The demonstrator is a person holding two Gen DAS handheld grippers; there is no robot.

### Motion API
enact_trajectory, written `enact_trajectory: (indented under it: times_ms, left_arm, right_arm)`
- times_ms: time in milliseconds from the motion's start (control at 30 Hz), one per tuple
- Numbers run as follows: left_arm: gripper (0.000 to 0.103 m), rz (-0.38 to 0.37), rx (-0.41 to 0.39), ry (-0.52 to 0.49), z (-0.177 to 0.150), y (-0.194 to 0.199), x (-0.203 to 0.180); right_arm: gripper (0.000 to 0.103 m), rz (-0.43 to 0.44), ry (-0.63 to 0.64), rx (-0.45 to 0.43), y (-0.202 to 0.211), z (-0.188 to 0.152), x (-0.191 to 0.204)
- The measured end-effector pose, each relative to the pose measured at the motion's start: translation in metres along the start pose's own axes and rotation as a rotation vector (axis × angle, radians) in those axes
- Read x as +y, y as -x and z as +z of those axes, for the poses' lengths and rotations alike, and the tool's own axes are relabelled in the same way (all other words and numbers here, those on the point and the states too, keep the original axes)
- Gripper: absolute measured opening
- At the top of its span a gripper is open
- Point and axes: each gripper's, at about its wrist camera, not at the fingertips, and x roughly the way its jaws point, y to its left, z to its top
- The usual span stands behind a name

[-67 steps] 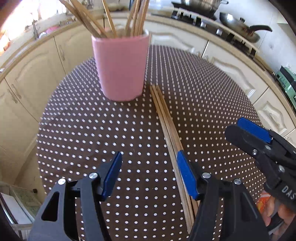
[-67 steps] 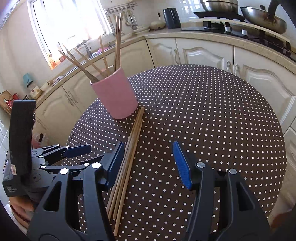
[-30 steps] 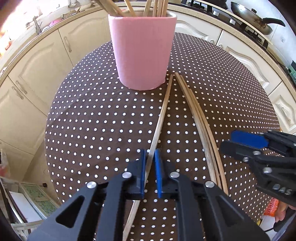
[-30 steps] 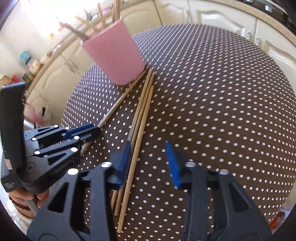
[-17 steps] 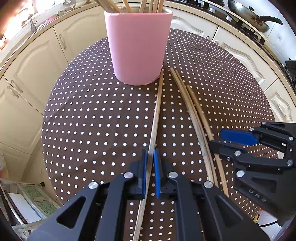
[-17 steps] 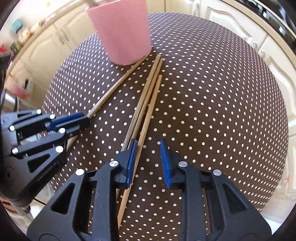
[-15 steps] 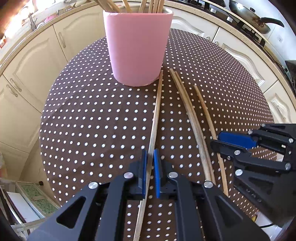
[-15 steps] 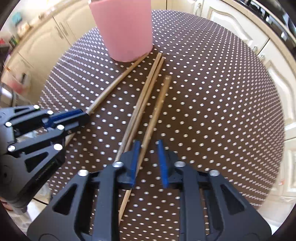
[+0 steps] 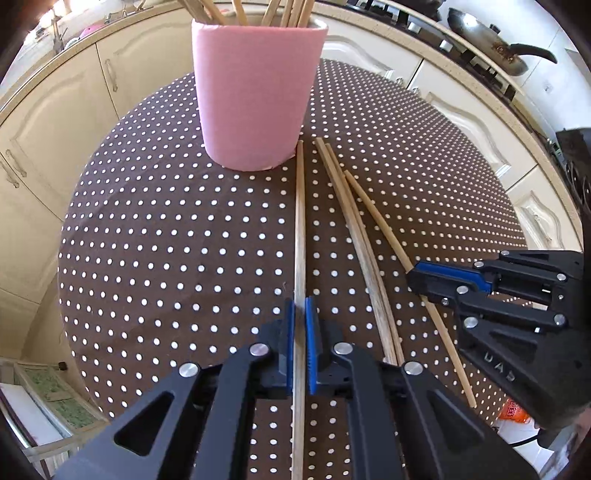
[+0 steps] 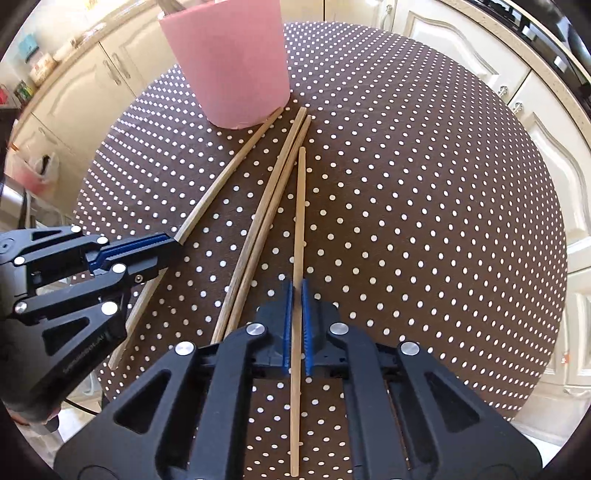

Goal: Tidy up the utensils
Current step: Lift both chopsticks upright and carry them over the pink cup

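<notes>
A pink cup (image 9: 258,92) holding several wooden chopsticks stands at the far side of a round brown polka-dot table (image 9: 147,240); it also shows in the right wrist view (image 10: 229,62). My left gripper (image 9: 300,310) is shut on one chopstick (image 9: 300,221) whose far tip lies beside the cup. My right gripper (image 10: 296,295) is shut on another chopstick (image 10: 300,206). Two more chopsticks (image 10: 266,206) lie side by side on the table between the held ones; they also show in the left wrist view (image 9: 354,229). The right gripper also shows in the left wrist view (image 9: 428,277), the left gripper in the right wrist view (image 10: 162,247).
Cream kitchen cabinets (image 9: 55,110) curve round behind the table. A stove with a frying pan (image 9: 491,33) is on the counter at the back right. The table edge drops off near both grippers.
Both grippers closed, the left on its chopstick first, then the right on its own. The right's chopstick has swung apart from the pair. Both grippers stay low over the table.
</notes>
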Motion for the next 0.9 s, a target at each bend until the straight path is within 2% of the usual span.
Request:
enact_trajectory:
  times_ms: [200,400,600,900]
  left_arm:
    - [0.006,-0.033,-0.059,-0.027,-0.016,0.023,-0.008]
    - [0.006,-0.068,-0.144,-0.06,-0.026,0.056,-0.017]
    - [0.006,-0.097,-0.252,-0.117,-0.03,0.087,-0.028]
    - [0.006,-0.133,-0.456,-0.129,-0.03,0.138,-0.03]
  right_arm:
    - [0.006,0.058,-0.024,-0.076,0.021,-0.017,-0.014]
    - [0.006,0.14,-0.065,-0.192,0.052,-0.032,-0.034]
    - [0.006,0.216,-0.082,-0.338,0.089,-0.043,-0.042]
    - [0.006,0.257,-0.087,-0.547,0.137,-0.048,-0.037]
